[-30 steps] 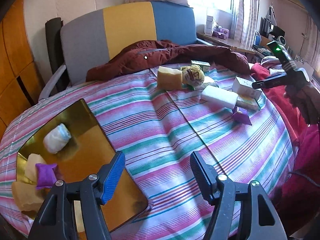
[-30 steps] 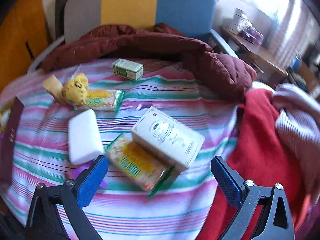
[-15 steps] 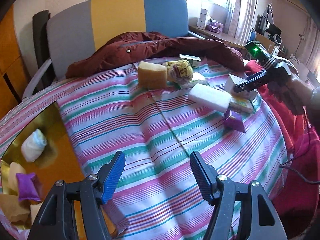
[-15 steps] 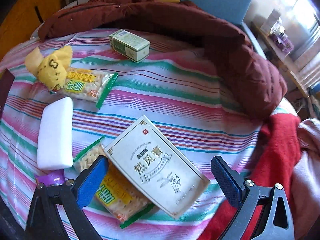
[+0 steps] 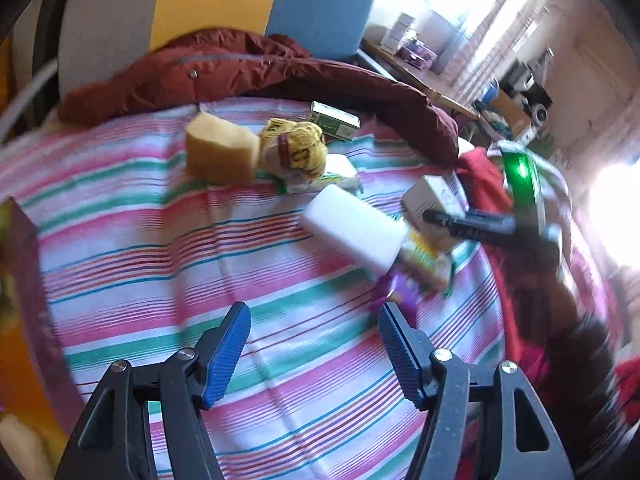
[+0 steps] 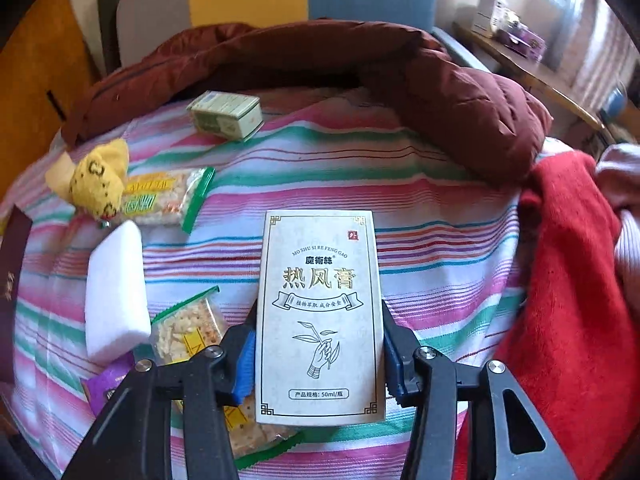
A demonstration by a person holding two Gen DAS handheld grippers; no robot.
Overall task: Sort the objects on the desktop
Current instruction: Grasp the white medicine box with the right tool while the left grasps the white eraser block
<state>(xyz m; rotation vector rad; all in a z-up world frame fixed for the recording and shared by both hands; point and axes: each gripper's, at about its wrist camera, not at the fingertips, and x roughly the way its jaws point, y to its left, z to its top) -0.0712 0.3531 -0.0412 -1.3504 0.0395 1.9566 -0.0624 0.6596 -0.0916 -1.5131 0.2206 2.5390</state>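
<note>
left wrist view:
your left gripper (image 5: pixel 314 344): jaws stand apart with nothing between them, hovering over bare striped cloth (image 5: pixel 168 264); it looks free to take the next item.
white foam block (image 5: pixel 354 232): lies just ahead of that gripper, leaning on a snack packet, so it seems the nearest pick.
yellow sponge (image 5: pixel 220 152): sits further back, touching the yellow knitted toy (image 5: pixel 296 148).
your right gripper, seen from here: blurred, its green light showing, down at the pale box by the red cloth.

right wrist view:
your right gripper (image 6: pixel 318 354): jaws have just been closing and now press both long sides of the white carton (image 6: pixel 320 304), low on its length, so it can lift flat off the cracker packet (image 6: pixel 188 328) it lies on.
carton writing: "mo shu si re feng gao", large characters 热风膏, and "50ml" at the bottom.
green box (image 6: pixel 226 114): lies apart near the maroon jacket (image 6: pixel 360 64); its print is too small to read.
second cracker packet (image 6: pixel 164 200): tucked under the yellow toy; lettering blurred.
</note>
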